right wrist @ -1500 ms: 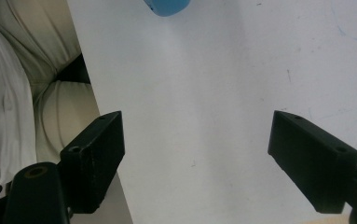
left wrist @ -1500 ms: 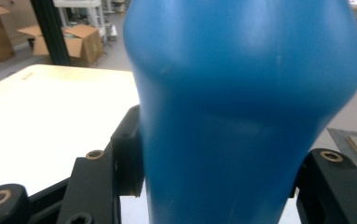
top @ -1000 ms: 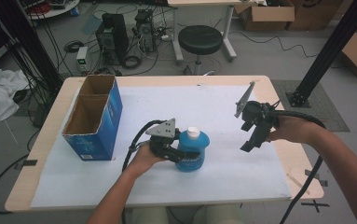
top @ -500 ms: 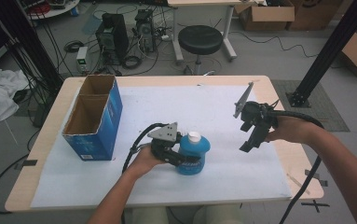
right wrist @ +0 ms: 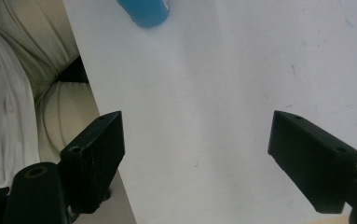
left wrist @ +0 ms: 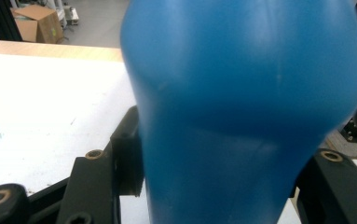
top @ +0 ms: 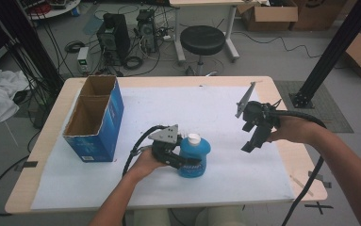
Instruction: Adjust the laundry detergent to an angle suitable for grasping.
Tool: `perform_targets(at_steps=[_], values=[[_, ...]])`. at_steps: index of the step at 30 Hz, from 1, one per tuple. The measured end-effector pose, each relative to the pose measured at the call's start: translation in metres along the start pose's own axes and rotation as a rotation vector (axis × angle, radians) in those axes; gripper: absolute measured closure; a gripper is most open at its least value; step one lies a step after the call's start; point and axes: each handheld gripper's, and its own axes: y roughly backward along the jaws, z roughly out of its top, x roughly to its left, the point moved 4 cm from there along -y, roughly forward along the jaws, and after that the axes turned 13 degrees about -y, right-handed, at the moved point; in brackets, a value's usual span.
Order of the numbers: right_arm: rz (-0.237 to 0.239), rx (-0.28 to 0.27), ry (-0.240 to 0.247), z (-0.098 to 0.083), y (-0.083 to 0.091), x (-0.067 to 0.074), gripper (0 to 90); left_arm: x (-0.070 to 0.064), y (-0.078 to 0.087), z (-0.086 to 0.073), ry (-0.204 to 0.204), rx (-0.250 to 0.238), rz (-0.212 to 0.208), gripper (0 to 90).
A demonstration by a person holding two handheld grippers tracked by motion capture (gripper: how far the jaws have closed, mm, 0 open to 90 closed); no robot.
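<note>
Presently | left hand-held gripper (top: 184, 162) clenched on blue bottle (top: 194, 157), upright on table (top: 272, 84) | right hand-held gripper (top: 250, 141) released, idle | box (top: 95, 120) empty, placement outstanding

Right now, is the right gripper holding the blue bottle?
No, the right gripper hangs apart with open, empty jaws, while the left gripper clamps the blue bottle.

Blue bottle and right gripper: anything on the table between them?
Nothing. In the high view, only bare white mat lies between the bottle and the right gripper, whose jaws stand open.
</note>
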Motion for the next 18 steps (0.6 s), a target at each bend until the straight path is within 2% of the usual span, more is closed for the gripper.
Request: perform_targets(at_steps=[6, 10, 12, 14, 16, 18], values=[[0.004, -0.002, 0.006, 0.0012, -0.0019, 0.0012, 18.3, -0.002, 0.0004, -0.0013, 0.004, -0.006, 0.007, 43.2], [0.005, -0.002, 0.007, 0.0012, -0.0015, 0.0018, 18.4, -0.0043, 0.0, -0.003, 0.02, -0.005, 0.01, 42.2], [0.002, -0.006, 0.01, 0.0016, 0.0001, 0.002, 18.4, -0.0046, -0.0004, -0.0055, 0.031, 0.01, 0.028, 38.3], [0.001, -0.008, 0.012, 0.0019, 0.0012, 0.0027, 18.4, -0.0061, -0.0002, -0.0071, 0.048, 0.004, 0.023, 35.1], [0.0, -0.008, 0.011, 0.0018, 0.0014, 0.0033, 18.4, -0.0081, 0.0006, -0.0066, 0.041, 0.005, 0.031, 35.1], [0.001, -0.009, 0.013, 0.0014, 0.0008, 0.003, 18.4, -0.008, 0.0017, -0.0051, 0.049, 0.009, 0.056, 29.5]])
